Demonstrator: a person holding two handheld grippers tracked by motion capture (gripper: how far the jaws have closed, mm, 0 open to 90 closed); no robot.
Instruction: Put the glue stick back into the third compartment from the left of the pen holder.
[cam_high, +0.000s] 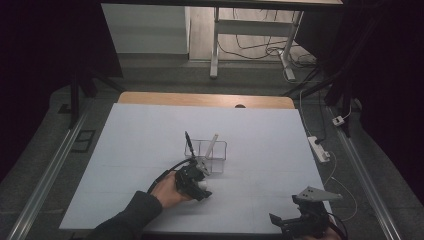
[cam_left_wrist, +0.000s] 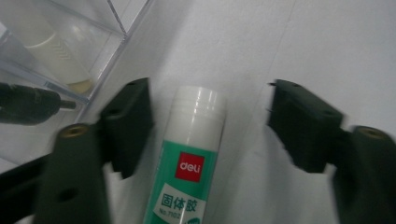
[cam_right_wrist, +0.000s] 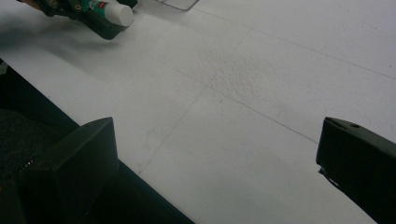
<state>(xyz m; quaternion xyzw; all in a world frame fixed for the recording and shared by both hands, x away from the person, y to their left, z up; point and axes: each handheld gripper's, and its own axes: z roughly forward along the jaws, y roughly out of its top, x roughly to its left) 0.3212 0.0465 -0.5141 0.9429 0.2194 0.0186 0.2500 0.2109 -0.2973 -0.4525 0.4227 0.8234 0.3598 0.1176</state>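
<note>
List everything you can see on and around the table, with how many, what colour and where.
glue stick: one, white cap and green label, lying on the table between the left claw's jaws, the pads not pressing on it
clear box: one, see-through, mid table, just beyond the left claw
dark pen: one, black, leaning in the box's left side
pale stick: one, off-white, leaning in the box
table: one, white top with a wooden far edge
power strip: one, white, on the floor right of the table
left claw: one, black, jaws part open around the glue stick
right claw: one, black, open, at the near right table edge
</note>
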